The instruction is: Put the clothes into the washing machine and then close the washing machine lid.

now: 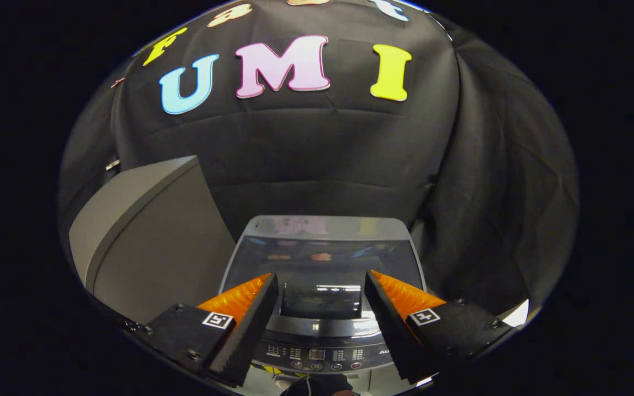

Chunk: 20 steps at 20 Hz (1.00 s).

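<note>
A small grey top-loading washing machine [325, 226] stands below and just ahead of me. Its dark glass lid [300, 257] lies flat and shut, and it mirrors the wall behind. The control panel [317, 353] with its row of buttons sits at the near edge, between the bases of my fingers. My gripper [321, 276] hovers over the lid, open, with nothing between its orange-and-black fingers [240, 300]. The glass is too dark to show what is inside the drum.
A tall grey box-shaped cabinet [152, 231] stands close to the machine's left side. Black cloth hangs behind and to the right. A dark shape [317, 385] sits just below the control panel; I cannot tell what it is.
</note>
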Each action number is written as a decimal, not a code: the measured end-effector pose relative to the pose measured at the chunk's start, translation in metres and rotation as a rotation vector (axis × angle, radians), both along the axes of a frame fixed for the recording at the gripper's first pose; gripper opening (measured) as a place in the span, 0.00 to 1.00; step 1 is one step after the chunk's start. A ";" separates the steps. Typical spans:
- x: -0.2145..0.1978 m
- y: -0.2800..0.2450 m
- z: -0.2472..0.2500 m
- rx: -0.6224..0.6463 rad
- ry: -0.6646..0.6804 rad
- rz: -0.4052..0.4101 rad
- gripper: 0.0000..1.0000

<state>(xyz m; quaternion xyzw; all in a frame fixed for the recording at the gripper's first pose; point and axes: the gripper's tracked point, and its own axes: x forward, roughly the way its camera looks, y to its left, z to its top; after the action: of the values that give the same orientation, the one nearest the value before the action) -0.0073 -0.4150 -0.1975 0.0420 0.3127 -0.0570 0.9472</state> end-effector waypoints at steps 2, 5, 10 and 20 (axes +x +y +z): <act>-0.001 0.008 0.027 -0.024 -0.077 0.009 1.00; 0.018 0.042 0.091 -0.058 -0.262 0.062 1.00; 0.020 0.081 0.184 -0.040 -0.529 0.073 0.99; 0.010 0.145 0.241 0.076 -0.642 0.069 0.99</act>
<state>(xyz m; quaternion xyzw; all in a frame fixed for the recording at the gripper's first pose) 0.0025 -0.2701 0.0436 0.0824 0.0010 0.0031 0.9966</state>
